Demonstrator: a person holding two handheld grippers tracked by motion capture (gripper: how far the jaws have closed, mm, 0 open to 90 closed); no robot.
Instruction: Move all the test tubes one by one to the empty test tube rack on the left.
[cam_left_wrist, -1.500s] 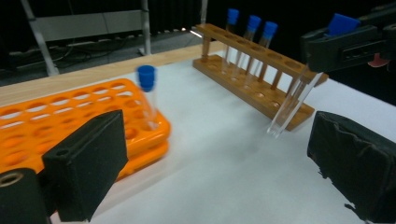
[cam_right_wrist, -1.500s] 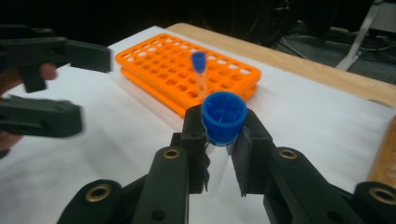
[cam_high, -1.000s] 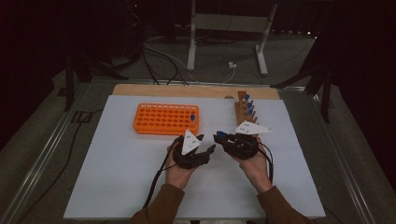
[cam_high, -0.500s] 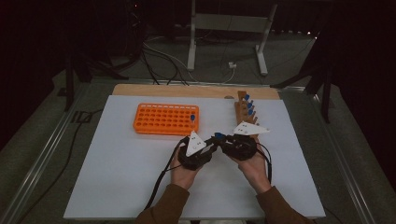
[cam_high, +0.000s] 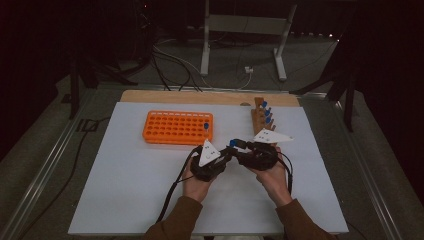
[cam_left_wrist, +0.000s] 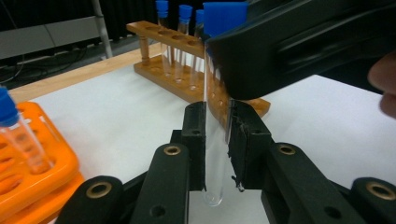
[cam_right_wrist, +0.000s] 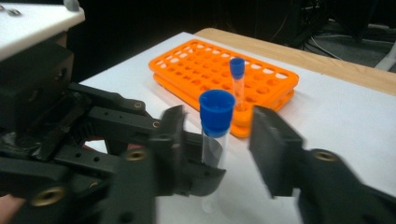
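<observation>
A clear test tube with a blue cap (cam_left_wrist: 215, 154) stands upright between the two grippers, just above the white mat. My left gripper (cam_left_wrist: 217, 140) has just closed and is shut on the tube's lower glass. My right gripper (cam_right_wrist: 222, 140) has just been opening; its jaws stand apart on either side of the blue cap (cam_right_wrist: 216, 109) without pressing on it. In the high view the left gripper (cam_high: 225, 154) and right gripper (cam_high: 237, 147) meet tip to tip at the mat's middle, with the cap (cam_high: 232, 143) between them.
An orange tube rack (cam_high: 177, 127) lies at the back left with one blue-capped tube (cam_high: 206, 127) in its right end. A wooden rack (cam_high: 261, 120) with several capped tubes stands at the back right. The white mat (cam_high: 125, 190) rests on a wooden board.
Both hands have stayed where they were, grippers tip to tip over the mat. Neither rack has shifted.
</observation>
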